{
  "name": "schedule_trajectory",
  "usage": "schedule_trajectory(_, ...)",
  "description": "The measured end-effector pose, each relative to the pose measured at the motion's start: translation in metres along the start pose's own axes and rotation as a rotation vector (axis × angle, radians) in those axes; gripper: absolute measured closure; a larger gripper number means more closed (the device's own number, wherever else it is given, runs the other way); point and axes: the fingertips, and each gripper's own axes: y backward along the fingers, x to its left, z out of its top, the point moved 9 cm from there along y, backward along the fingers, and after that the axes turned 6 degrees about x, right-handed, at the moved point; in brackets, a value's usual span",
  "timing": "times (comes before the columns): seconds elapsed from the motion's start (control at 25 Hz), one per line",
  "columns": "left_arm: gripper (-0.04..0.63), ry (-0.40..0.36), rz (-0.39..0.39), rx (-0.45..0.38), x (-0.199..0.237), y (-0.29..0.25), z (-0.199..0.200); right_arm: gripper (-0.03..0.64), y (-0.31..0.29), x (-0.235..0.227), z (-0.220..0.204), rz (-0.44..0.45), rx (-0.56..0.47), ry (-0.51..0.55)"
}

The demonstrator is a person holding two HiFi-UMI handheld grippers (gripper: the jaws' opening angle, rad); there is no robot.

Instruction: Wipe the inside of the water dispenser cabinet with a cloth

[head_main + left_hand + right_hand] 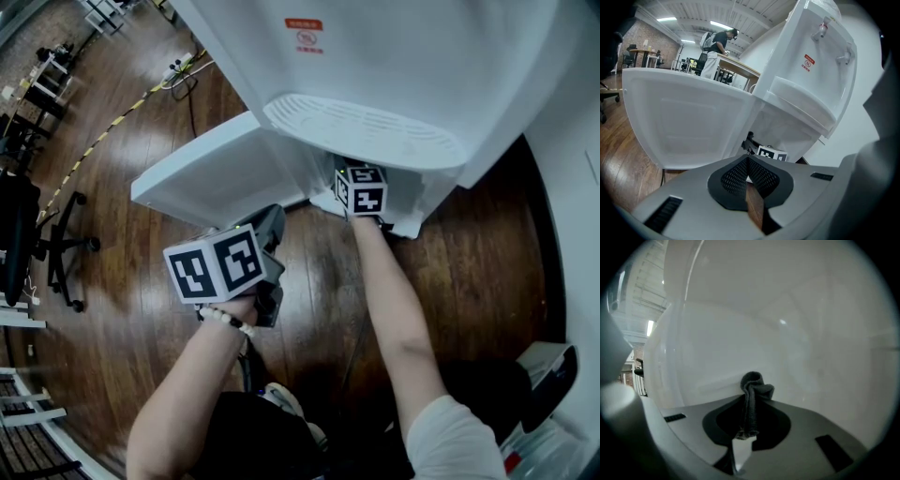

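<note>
The white water dispenser (403, 75) stands on a wooden floor with its lower cabinet door (220, 169) swung open to the left. My right gripper reaches into the cabinet under the drip tray (366, 127); only its marker cube (361, 187) shows in the head view. Inside, the right gripper (749, 401) is shut on a dark cloth (753, 392), whose bunched end sits close against the white inner wall (787, 343). My left gripper (267, 230) hangs outside in front of the door, and its jaws (748, 161) are shut with nothing between them.
A black office chair (58, 246) and a striped cable (112, 117) are on the floor to the left. A white and dark object (553, 370) sits at the lower right. A person (715, 47) stands at distant tables.
</note>
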Motion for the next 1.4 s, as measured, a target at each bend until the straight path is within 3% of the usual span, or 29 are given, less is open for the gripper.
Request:
schedule_trajectory(0.32,0.601,0.006,0.001,-0.005,0.001,0.002,0.001,0.574,0.016,-0.002,0.057,0.009,-0.209,0.046)
schedule_trajectory(0.52,0.601,0.002,-0.004,0.003,0.0,0.001,0.0,0.574,0.01,-0.005,0.062,-0.02,-0.204,-0.005)
schedule_trajectory(0.84,0.601,0.014,-0.017,0.013,0.001,0.002,-0.001,0.574,-0.013,-0.039,-0.004,-0.144,0.014,-0.392)
schedule_trajectory(1.0,0.601,0.012,-0.026,0.019,0.0,0.001,-0.001,0.572,-0.017,-0.044,-0.019,-0.188,0.057,-0.507)
schedule_trajectory(1.04,0.601,0.012,-0.026,0.02,0.0,0.001,-0.001,0.572,-0.006,-0.046,-0.025,-0.264,0.131,-0.529)
schedule_trajectory(1.12,0.601,0.015,-0.027,0.02,0.0,0.002,-0.001,0.572,0.028,-0.054,-0.049,-0.538,0.422,-0.557)
schedule_trajectory(1.16,0.601,0.016,-0.029,0.02,0.0,0.003,-0.001,0.572,0.038,-0.058,-0.058,-0.633,0.525,-0.566)
schedule_trajectory(1.2,0.601,0.018,-0.03,0.019,0.0,0.004,-0.001,0.572,0.038,-0.059,-0.059,-0.636,0.524,-0.583)
schedule_trajectory(1.24,0.601,0.018,-0.032,0.018,0.0,0.005,-0.001,0.572,0.029,-0.055,-0.05,-0.544,0.42,-0.61)
schedule_trajectory(1.32,0.601,0.016,-0.037,0.015,-0.002,0.006,-0.001,0.572,-0.003,-0.047,-0.03,-0.272,0.131,-0.665)
schedule_trajectory(1.4,0.601,0.014,-0.041,0.013,-0.003,0.008,-0.001,0.572,-0.017,-0.045,-0.026,-0.164,0.035,-0.733)
